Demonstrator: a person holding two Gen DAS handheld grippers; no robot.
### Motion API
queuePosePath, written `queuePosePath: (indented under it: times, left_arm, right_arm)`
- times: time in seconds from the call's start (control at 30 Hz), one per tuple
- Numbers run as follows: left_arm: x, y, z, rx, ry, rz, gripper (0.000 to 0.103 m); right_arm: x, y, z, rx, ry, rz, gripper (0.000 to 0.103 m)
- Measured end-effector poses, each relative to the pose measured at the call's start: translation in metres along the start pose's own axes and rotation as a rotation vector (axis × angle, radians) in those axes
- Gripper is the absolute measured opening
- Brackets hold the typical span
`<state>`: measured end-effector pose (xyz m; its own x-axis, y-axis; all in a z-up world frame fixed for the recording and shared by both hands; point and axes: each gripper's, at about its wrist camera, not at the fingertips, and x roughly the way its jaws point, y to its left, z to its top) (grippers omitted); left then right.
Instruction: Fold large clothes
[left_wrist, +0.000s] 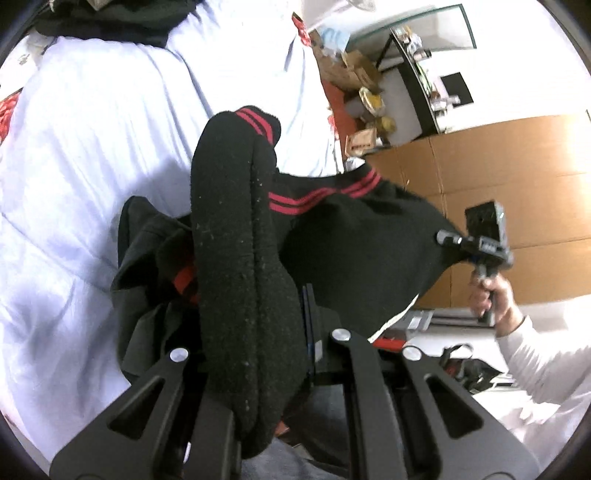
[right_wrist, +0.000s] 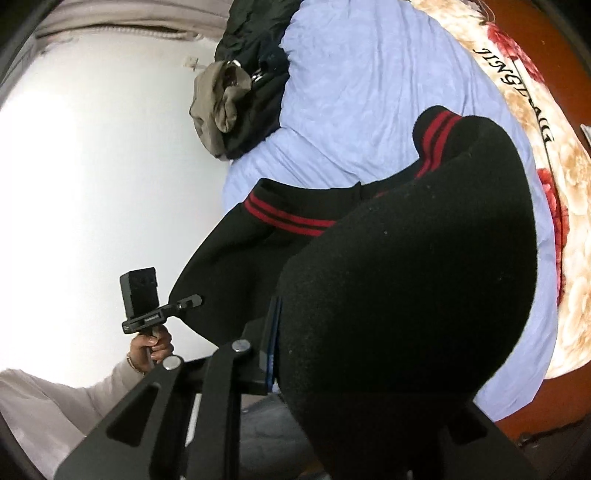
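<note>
A pale blue bed cover (left_wrist: 92, 155) is seen at nine o'clock in the left wrist view, with the black garment (left_wrist: 332, 236) with red stripes held up above it between both hands. The left tongs (right_wrist: 190, 301) are pressed together on one edge of the garment, whose thick fold is draped over them toward twelve o'clock. At three o'clock in that view the right tongs (left_wrist: 448, 238) are pinching the opposite edge, gripped by a hand (left_wrist: 496, 295) in a white sleeve. A heap of dark clothes (right_wrist: 251, 85) is seen at eleven o'clock in the right wrist view.
</note>
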<state>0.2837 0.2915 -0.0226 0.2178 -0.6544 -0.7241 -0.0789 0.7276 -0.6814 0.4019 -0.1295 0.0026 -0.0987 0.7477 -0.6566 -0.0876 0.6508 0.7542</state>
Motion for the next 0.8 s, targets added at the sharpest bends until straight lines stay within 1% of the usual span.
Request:
queuePosePath:
  times: [0.03,0.13,0.27,0.33,0.37,0.5,0.53,0.6,0.63,0.67,0.73,0.8]
  left_arm:
    - [-0.004,-0.009,0.008,0.016,-0.006,0.004,0.008]
    - [-0.013,-0.030,0.036,0.047,-0.023,0.004,0.008]
    - [-0.029,-0.063,0.104,0.081,-0.075,-0.015,0.008]
    - [-0.040,-0.080,0.145,0.112,-0.105,-0.017,0.008]
    - [-0.043,-0.087,0.161,0.130,-0.114,-0.016,0.008]
    - [-0.062,-0.121,0.248,0.238,-0.176,0.002,0.008]
    - [-0.063,-0.126,0.265,0.256,-0.191,0.006,0.008]
    - [-0.069,-0.139,0.311,0.291,-0.237,0.020,0.008]
    - [-0.071,-0.145,0.335,0.306,-0.263,0.027,0.008]
    - [-0.070,-0.152,0.358,0.318,-0.282,0.039,0.008]
    - [-0.071,-0.163,0.391,0.348,-0.315,0.060,0.008]
    - [-0.072,-0.167,0.417,0.382,-0.358,0.083,0.008]
  right_arm:
    - [-0.002,0.003,0.006,0.001,-0.001,0.011,0.017]
    - [-0.016,0.020,0.046,-0.012,-0.002,0.027,0.017]
    - [-0.049,0.050,0.114,-0.067,-0.034,0.038,0.017]
    - [-0.066,0.067,0.149,-0.102,-0.064,0.043,0.017]
    - [-0.076,0.078,0.169,-0.129,-0.084,0.042,0.017]
    - [-0.113,0.111,0.245,-0.222,-0.165,0.044,0.017]
    - [-0.123,0.120,0.268,-0.256,-0.190,0.038,0.017]
    - [-0.136,0.127,0.299,-0.288,-0.230,0.043,0.017]
    - [-0.143,0.131,0.321,-0.308,-0.255,0.040,0.017]
    - [-0.147,0.134,0.334,-0.326,-0.268,0.034,0.017]
    - [-0.153,0.144,0.370,-0.391,-0.305,0.020,0.017]
    - [-0.152,0.147,0.390,-0.443,-0.345,0.020,0.017]
